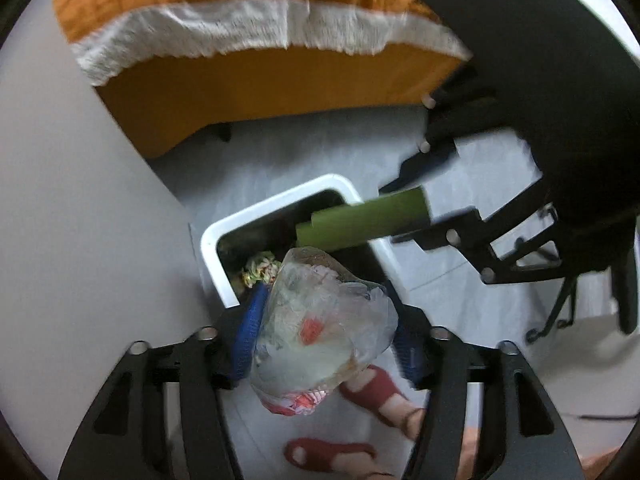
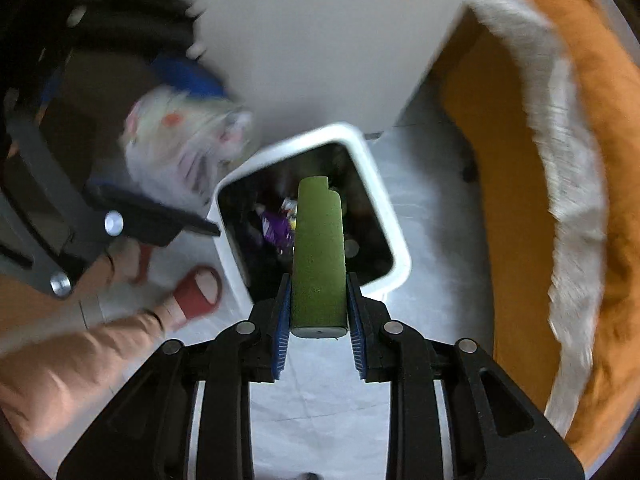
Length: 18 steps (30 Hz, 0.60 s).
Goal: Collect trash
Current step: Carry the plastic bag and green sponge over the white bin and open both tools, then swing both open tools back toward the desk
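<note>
1. Right up close, the left gripper (image 1: 324, 340) is clamped on a crumpled clear plastic bag (image 1: 320, 332) with bits of red and white in it; the blue pads (image 1: 250, 332) squeeze it from both sides.
2. Same story on the right: the right gripper (image 2: 319, 312) pinches a green block (image 2: 319, 256), looks like foam or a sponge, standing straight out between the pads.
3. Just past both loads sits the white bin (image 2: 394, 236) on the floor. The block's far end hangs over the bin's opening, and the bag hovers at the rim on the near corner.
4. So I'd say we're at the drop step. The next move calls for easing the jaws apart over the opening, with the bag nudged further over the rim first, or it might land on the floor.
5. Hard to make out: what's in the bin is dark, just a purple wrapper (image 2: 276, 230) and a crumpled yellowish wad (image 1: 260, 268). Everything's motion-blurred, and the orange bedding (image 1: 256, 80) beyond is cut off by the frame.
</note>
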### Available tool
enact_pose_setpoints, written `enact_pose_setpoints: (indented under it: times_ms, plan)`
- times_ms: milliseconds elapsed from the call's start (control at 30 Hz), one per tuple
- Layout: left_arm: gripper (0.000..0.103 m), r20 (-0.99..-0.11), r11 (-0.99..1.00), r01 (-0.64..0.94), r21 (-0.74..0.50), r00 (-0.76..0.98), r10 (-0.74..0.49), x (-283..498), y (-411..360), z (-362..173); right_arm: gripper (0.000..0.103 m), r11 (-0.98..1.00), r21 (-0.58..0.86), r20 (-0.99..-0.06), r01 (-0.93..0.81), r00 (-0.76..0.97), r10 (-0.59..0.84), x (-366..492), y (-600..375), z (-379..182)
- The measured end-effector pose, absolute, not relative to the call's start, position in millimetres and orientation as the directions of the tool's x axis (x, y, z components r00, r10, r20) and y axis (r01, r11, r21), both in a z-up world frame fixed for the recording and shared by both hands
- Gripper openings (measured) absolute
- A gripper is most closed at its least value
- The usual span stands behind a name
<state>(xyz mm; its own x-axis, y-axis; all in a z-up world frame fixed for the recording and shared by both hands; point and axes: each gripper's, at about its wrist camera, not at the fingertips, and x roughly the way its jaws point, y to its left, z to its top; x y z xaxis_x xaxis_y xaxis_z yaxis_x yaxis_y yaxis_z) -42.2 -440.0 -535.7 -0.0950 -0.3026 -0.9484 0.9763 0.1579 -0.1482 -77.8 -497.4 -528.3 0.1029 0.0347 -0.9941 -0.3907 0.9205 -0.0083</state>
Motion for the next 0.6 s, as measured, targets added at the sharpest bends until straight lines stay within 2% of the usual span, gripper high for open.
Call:
enact_pose_setpoints:
  times_ms: [33,200,600]
  plan:
    - [0.098,-0.95,0.153,0.98,-0.125,-0.075,-0.302,-42.0,-439.7,-546.7,0.097,0.897,-0.04,-0.995,-0.439,0.103,0.006,-76.8,-496.3,-544.1]
    - [0.098,-0.961,0.118,0.986,-0.116,-0.081,-0.265,-43.2,-436.2,-591.3,0.098,0.854,-0.069,-0.997,-0.516,0.06,-0.045,-69.9,-495.4,-589.0]
    - [0.098,-0.963,0.08,0.99,-0.118,-0.095,-0.253,-45.0,-431.9,-574.8,0.098,0.829,-0.078,-0.997,-0.553,0.043,-0.066,-64.1,-495.2,-585.6]
